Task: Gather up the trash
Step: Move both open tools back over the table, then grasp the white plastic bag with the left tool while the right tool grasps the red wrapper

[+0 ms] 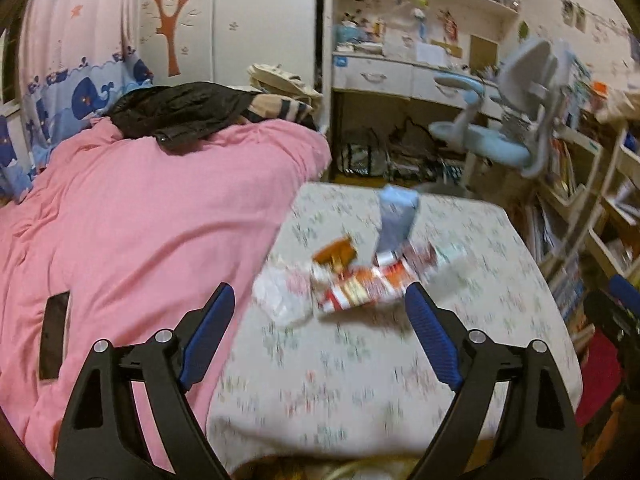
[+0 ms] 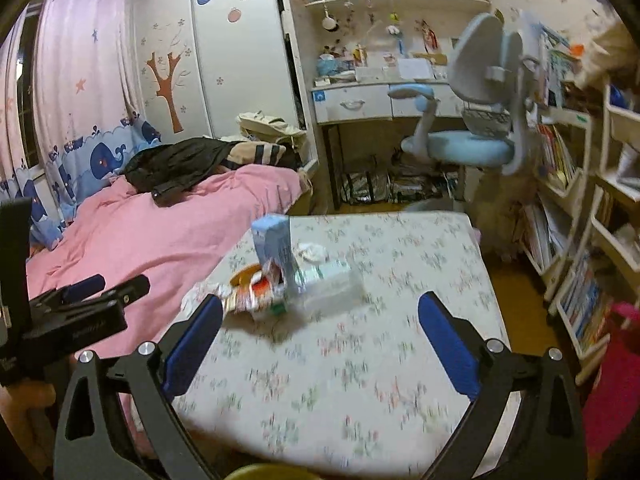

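Note:
A heap of trash lies on the floral sheet point(image 1: 360, 380) of the bed: red and orange snack wrappers point(image 1: 360, 284), a crumpled clear plastic bag point(image 1: 280, 300), and an upright light blue carton point(image 1: 394, 220). In the right wrist view the same carton point(image 2: 274, 240) stands behind the wrappers point(image 2: 256, 292), with a clear plastic box point(image 2: 328, 284) and a crumpled tissue point(image 2: 312, 252) beside it. My left gripper point(image 1: 320, 300) hangs open, short of the heap, nothing between its blue pads. My right gripper point(image 2: 320, 312) is also open and empty, near the heap.
A pink duvet point(image 1: 140, 220) covers the bed's left half, with a black jacket point(image 1: 180, 112) and a dark phone point(image 1: 54, 332) on it. A blue desk chair point(image 2: 472, 120), a desk point(image 2: 360, 96) and bookshelves point(image 2: 580, 240) stand beyond and right. The left gripper's body point(image 2: 72, 312) shows at the left.

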The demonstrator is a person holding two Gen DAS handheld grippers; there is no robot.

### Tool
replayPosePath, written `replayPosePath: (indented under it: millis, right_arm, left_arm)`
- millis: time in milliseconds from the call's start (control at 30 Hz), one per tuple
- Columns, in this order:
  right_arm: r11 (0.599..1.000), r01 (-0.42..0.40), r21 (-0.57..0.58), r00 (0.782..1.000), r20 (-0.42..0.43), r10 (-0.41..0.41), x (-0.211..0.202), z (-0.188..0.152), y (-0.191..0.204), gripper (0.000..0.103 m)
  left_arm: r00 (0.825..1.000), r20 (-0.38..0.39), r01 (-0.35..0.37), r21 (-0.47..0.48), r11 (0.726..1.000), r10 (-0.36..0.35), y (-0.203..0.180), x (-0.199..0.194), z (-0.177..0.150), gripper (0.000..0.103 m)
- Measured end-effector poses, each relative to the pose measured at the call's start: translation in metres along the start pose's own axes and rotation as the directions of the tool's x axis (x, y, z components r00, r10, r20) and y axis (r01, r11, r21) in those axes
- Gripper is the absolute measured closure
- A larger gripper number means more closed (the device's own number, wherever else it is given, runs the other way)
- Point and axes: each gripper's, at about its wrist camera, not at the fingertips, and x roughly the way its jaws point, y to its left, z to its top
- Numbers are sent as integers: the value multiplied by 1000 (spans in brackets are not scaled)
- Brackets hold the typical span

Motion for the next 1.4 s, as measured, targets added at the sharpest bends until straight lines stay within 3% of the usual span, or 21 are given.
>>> replayPosePath:
  millis: [167,333,533,733,867,967,1067,1200,1267,1400]
  right_arm:
    - [1000,-13,-21,999,36,13,25,13,1,9]
    - [999,-22,-24,999,-33,21,52,4,1,9]
    - [997,-68,32,988,-134,71,67,-5,-1,9]
    - [992,-102,76,974,-196,115,80,-9,1,9]
    - [975,-153,163,951,-245,190,96,-12,0,10]
    - [967,-157,200,942,-264,208,109,-11,4,20]
    - [982,-149,117,956,-235,173,114,-2,21,25]
    - [988,-145,53,957,-247,154,132,1,36,34]
    - [991,-134,26,954,-266,137,147,1,40,49]
    - [992,-125,-7,940,-321,116,169,-1,43,68]
  left_arm:
    - [1000,29,-13,-10,1000,14,2,31,28,20]
    - [999,17,-39,-27,999,39,13,64,40,20]
    - [987,-154,-61,-63,996,50,36,106,26,20]
    - [978,-193,-109,-143,984,80,64,122,22,20]
    - [974,-211,-117,-167,979,80,70,124,18,20]
    - [974,-215,-104,-158,982,68,66,125,18,20]
    - [973,-227,-68,-141,988,34,56,127,17,20]
    - [974,-227,-56,-119,991,28,51,126,19,20]
    - [973,-229,-57,-119,991,28,53,126,21,20]
    - [964,-264,-59,-118,991,26,63,135,24,20]
